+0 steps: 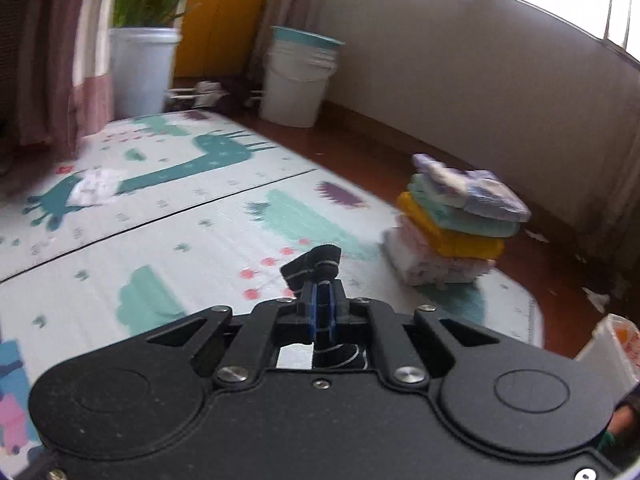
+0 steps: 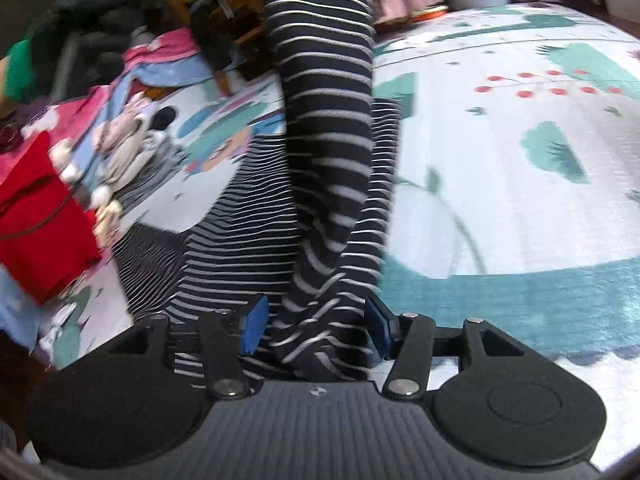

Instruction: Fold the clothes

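Note:
A dark striped garment [image 2: 324,120] stretches from the top of the right wrist view down over the play mat [image 2: 520,200], its lower part spread flat on the mat. My right gripper [image 2: 316,330] is open, its blue pads [image 2: 254,328] standing either side of a bunched strip of that garment. In the left wrist view my left gripper [image 1: 322,300] is shut on a fold of the same striped cloth [image 1: 314,262], held above the mat [image 1: 200,216]. A stack of folded clothes [image 1: 456,224] sits at the mat's right edge.
A loose heap of unfolded clothes, red [image 2: 40,220] and pink [image 2: 160,56], lies to the left. A small white cloth [image 1: 94,186] lies far left on the mat. A white bucket [image 1: 296,80] and a potted plant [image 1: 142,68] stand by the wall. A white box [image 1: 612,344] is at right.

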`<state>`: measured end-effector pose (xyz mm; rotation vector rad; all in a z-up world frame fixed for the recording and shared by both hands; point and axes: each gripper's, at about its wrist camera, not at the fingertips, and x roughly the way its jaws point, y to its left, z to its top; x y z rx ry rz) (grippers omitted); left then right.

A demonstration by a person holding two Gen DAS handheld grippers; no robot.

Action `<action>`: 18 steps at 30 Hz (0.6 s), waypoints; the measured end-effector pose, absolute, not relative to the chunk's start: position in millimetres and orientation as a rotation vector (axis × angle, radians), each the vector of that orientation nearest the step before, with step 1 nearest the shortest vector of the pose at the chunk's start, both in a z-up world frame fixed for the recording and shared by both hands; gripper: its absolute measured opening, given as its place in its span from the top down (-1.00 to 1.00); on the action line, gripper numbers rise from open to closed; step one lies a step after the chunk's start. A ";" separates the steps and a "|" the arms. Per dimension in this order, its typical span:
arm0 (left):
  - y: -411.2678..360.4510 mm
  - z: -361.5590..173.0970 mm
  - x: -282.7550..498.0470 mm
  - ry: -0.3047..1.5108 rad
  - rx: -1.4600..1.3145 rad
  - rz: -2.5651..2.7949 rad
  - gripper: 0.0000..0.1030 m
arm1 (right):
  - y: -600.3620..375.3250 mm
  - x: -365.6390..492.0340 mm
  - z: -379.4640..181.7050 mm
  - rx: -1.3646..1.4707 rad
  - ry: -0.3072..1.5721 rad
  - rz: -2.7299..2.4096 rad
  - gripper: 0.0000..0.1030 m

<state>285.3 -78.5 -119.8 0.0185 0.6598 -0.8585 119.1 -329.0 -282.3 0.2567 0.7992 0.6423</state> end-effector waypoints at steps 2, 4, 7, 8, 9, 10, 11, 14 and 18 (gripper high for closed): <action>-72.4 -133.2 292.3 0.677 0.022 -0.831 0.91 | -319.4 115.1 -277.5 0.203 0.777 0.675 -0.03; -66.3 -146.7 299.2 0.694 0.026 -0.804 0.91 | -310.1 113.4 -278.7 0.141 0.811 0.712 0.05; -57.2 -166.8 309.7 0.719 0.031 -0.764 0.91 | -302.4 106.0 -282.7 0.058 0.827 0.713 0.07; -54.2 -173.5 313.2 0.727 0.033 -0.750 0.91 | -300.3 103.3 -281.0 0.027 0.817 0.707 0.08; -51.1 -180.2 316.7 0.735 0.034 -0.736 0.91 | -298.6 100.8 -278.5 -0.005 0.801 0.694 0.08; -48.1 -186.9 320.1 0.743 0.036 -0.723 0.91 | -296.9 98.3 -276.1 -0.036 0.785 0.681 0.08; -45.0 -193.6 323.6 0.752 0.038 -0.709 0.91 | -295.0 95.9 -274.3 -0.062 0.764 0.672 0.08; -41.0 -194.9 331.6 0.722 0.026 -0.716 0.91 | -287.5 92.4 -273.7 -0.148 0.771 0.722 0.07; -29.2 -196.9 342.5 0.668 -0.062 -0.683 0.91 | -274.8 86.4 -277.6 -0.249 0.782 0.752 0.07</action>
